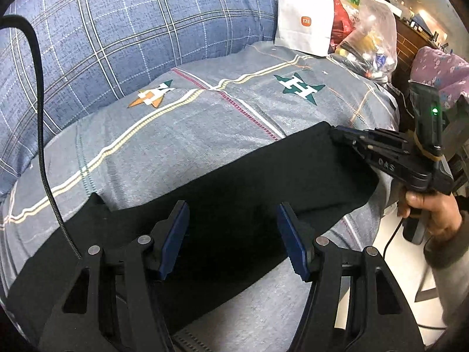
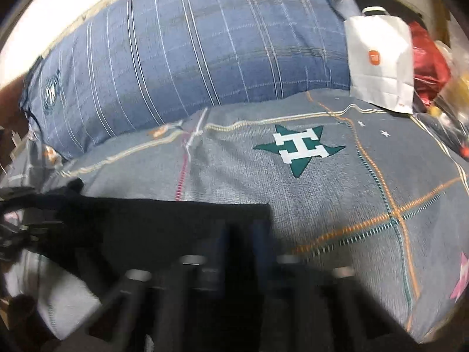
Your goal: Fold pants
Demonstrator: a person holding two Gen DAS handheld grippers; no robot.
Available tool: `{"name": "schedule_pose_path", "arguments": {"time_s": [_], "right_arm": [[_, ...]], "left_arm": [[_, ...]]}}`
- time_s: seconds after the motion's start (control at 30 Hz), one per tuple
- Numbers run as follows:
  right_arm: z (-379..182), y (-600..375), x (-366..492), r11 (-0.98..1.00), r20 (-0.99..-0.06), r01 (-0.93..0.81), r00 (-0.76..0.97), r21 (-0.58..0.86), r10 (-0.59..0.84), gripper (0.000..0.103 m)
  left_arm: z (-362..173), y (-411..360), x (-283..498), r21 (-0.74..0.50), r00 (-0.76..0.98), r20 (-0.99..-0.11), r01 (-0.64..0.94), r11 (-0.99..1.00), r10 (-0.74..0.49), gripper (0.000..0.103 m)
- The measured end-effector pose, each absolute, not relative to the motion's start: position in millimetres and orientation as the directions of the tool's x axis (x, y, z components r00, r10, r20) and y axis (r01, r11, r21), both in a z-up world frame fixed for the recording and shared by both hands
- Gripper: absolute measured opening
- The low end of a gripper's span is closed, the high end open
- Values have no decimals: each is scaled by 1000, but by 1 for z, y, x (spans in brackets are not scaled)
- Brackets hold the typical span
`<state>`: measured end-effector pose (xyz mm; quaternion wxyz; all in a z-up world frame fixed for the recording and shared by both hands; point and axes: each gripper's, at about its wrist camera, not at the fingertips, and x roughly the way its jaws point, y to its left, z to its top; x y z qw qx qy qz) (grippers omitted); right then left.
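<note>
Your left gripper (image 1: 233, 234) hovers with fingers apart above the black fabric pants (image 1: 234, 182), which lie along the near edge of the grey checked bed (image 1: 205, 123). Your right gripper (image 2: 239, 234), blurred, seems clamped on their corner.

One pair of black pants (image 1: 234, 182), two grippers (image 1: 231, 234), one white bag (image 1: 304, 26).

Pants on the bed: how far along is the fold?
Done: the black pants lie as one long narrow band on the bed cover, apparently already folded lengthwise. In hand: the right gripper sits at the far corner, jaws shut; the left gripper hovers open over them. Left: folding end over end.
</note>
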<state>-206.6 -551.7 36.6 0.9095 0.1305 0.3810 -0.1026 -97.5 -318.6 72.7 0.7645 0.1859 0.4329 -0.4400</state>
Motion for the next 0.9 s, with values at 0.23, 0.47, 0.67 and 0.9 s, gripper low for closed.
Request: {"name": "schedule_pose_path", "arguments": {"time_s": [0.23,0.47,0.67,0.9], "right_arm": [[54,-570,-200,935,-667,313,734,167,-127,2],[33,-584,-205,887,-702,392,703,243,-118,3],[42,-570,-289,809,-623,383,782,446,-27,40],[9,-526,-301,799,-646,296,750,523,145,40]], "left_arm": [[77,-318,-88,-124,247,-812,812,571,-528,62],[74,-335,-92,-125,221,-819,832,541,-530,62],[76,-371,-94,-126,166,-822,880,458,-545,62],[60,-441,-102,-137,58,-853,934,329,-519,62]]}}
